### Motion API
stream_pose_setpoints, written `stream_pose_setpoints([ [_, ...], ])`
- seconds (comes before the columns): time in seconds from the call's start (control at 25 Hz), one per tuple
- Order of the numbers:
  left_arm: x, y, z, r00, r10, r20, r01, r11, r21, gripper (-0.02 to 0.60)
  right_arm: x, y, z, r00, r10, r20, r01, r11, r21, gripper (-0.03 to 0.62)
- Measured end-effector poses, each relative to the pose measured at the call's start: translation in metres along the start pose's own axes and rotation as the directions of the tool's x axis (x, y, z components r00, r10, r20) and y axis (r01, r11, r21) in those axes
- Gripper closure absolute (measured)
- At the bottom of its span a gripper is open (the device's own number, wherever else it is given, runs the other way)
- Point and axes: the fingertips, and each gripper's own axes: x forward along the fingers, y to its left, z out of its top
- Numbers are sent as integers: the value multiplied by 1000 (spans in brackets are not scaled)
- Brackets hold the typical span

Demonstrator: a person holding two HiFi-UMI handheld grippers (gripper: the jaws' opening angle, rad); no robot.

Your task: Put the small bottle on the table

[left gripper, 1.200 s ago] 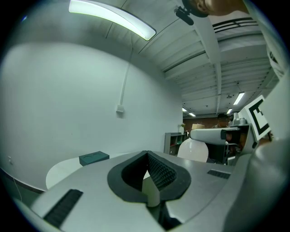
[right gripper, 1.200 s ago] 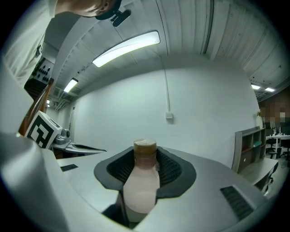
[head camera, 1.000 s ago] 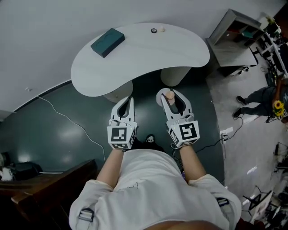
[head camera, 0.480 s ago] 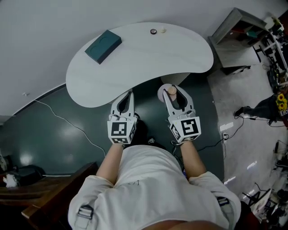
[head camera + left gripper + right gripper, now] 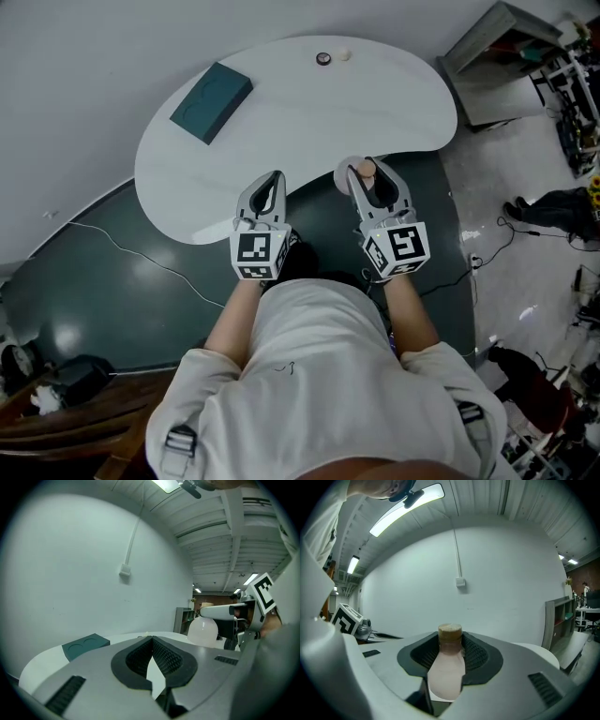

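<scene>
Right gripper view: clamped the small bottle (image 5: 446, 672) upright between the right gripper's (image 5: 451, 638) fingers, at the near edge of the desk (image 5: 281, 103). Pressed the left gripper's (image 5: 152, 640) fingers together on nothing, at that same desk edge.

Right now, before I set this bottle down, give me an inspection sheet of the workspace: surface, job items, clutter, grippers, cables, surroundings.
Surface: white curved table, mostly bare.
Job's things: small bottle, pale with a tan cap, upright by the table's near edge, not yet set down.
Clutter: teal box on the table's left part; small dark round item and small pale item near the far edge.
Grippers: right gripper closed on the bottle; left gripper has its jaws together, with nothing between them.
Cables: white cable across the floor at left.
Surroundings: dark floor; grey shelf unit at right; a person at the right edge.
</scene>
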Motion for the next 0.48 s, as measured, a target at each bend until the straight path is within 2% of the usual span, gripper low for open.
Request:
stream_pose_setpoints([
  [0.48,26,68,-29,997,44,-70,-48,997,-62,569,82,-9,-7,999,12,-53,-11,1000,22,456],
])
